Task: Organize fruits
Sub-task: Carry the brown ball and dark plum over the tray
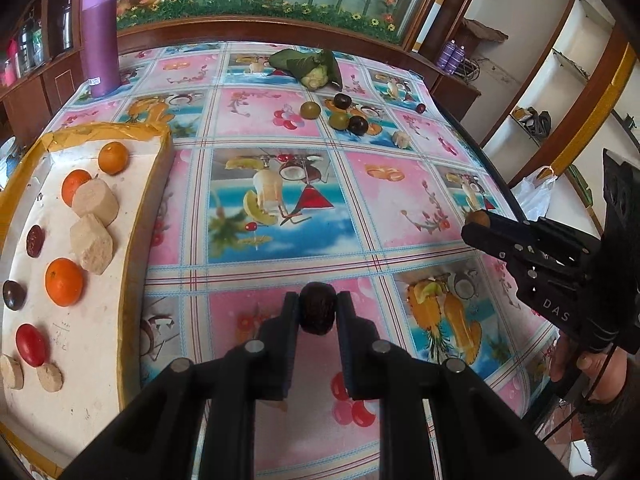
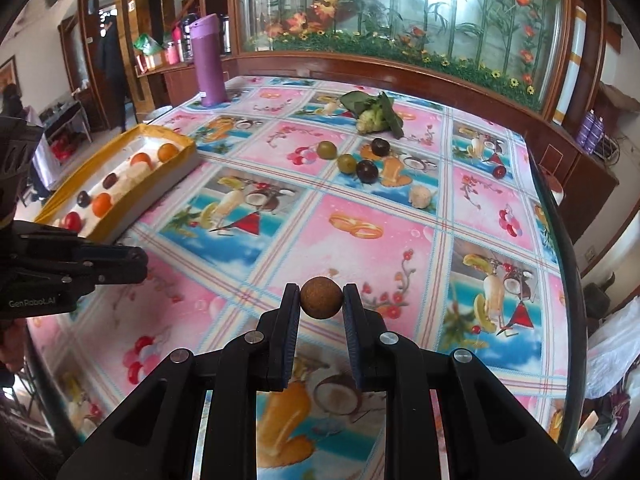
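Observation:
My left gripper (image 1: 318,308) is shut on a dark brown wrinkled fruit (image 1: 317,312) above the table's near side. My right gripper (image 2: 321,298) is shut on a small round brown fruit (image 2: 321,298); it shows at the right in the left wrist view (image 1: 478,220). A white tray with a yellow rim (image 1: 148,184) at the left holds oranges (image 1: 64,282), a red tomato (image 1: 30,344), dark fruits and pale chunks; it also shows in the right wrist view (image 2: 132,216). Loose green (image 1: 310,110) and dark purple fruits (image 1: 358,125) lie further back.
A purple tumbler (image 1: 100,36) stands at the far left corner. A leafy cauliflower (image 1: 316,70) lies at the back. A small red fruit (image 1: 420,108) and a pale chunk (image 1: 401,139) lie toward the right. The tablecloth (image 1: 400,208) is patterned. The table's right edge drops to shelves.

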A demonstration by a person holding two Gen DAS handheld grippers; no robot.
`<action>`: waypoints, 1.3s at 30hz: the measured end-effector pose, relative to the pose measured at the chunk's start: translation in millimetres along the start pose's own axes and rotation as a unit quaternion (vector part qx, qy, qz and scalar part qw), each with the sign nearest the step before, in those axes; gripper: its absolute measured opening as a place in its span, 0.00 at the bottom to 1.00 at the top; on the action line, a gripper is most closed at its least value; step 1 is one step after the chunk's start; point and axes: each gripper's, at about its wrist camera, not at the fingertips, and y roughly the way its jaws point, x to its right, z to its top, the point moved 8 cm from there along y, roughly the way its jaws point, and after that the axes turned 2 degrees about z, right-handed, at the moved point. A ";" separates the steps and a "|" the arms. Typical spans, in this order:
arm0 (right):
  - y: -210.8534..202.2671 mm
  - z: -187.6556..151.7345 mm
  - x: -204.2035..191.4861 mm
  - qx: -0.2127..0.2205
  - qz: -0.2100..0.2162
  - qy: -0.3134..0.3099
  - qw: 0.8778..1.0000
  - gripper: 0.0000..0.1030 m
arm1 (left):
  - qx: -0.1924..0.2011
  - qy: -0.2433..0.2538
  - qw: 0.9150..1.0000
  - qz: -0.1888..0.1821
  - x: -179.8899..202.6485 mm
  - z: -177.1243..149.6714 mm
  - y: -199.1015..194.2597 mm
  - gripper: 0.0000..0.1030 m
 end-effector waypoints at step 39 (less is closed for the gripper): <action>47.1 59.8 -170.3 -0.019 0.120 -0.109 0.987 0.20 | 0.059 -0.140 0.982 0.109 -184.9 -29.9 -99.7 0.20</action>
